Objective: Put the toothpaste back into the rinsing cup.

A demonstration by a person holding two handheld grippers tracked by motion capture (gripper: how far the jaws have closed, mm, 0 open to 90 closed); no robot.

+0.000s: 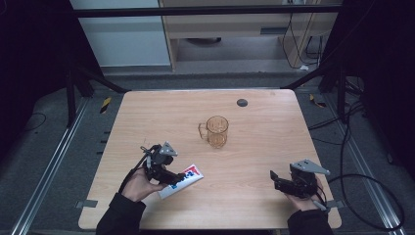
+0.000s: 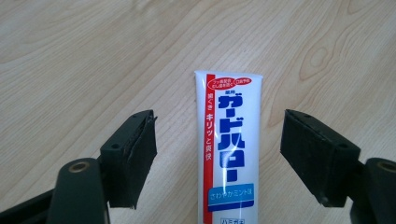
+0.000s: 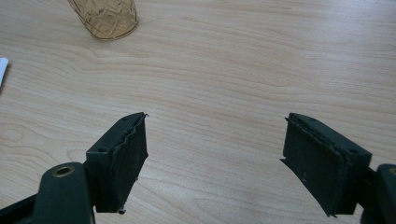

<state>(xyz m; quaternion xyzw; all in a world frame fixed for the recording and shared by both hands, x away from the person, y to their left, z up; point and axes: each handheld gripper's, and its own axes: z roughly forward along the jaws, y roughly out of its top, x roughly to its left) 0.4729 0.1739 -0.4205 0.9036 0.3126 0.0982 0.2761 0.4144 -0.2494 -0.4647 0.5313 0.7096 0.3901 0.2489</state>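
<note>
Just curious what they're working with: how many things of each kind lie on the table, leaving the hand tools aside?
Toothpaste tube, white with blue and red print: 1
Amber glass mug: 1
Small dark round disc near the far edge: 1
Total: 3

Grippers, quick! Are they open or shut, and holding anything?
Left gripper: open, the toothpaste tube lies between its jaws, not gripped.
Right gripper: open, holding nothing.

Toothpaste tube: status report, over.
Left gripper open, straddling toothpaste tube, pads clear. Right gripper open, idle. Tube flat on table. Amber mug well clear.
</note>
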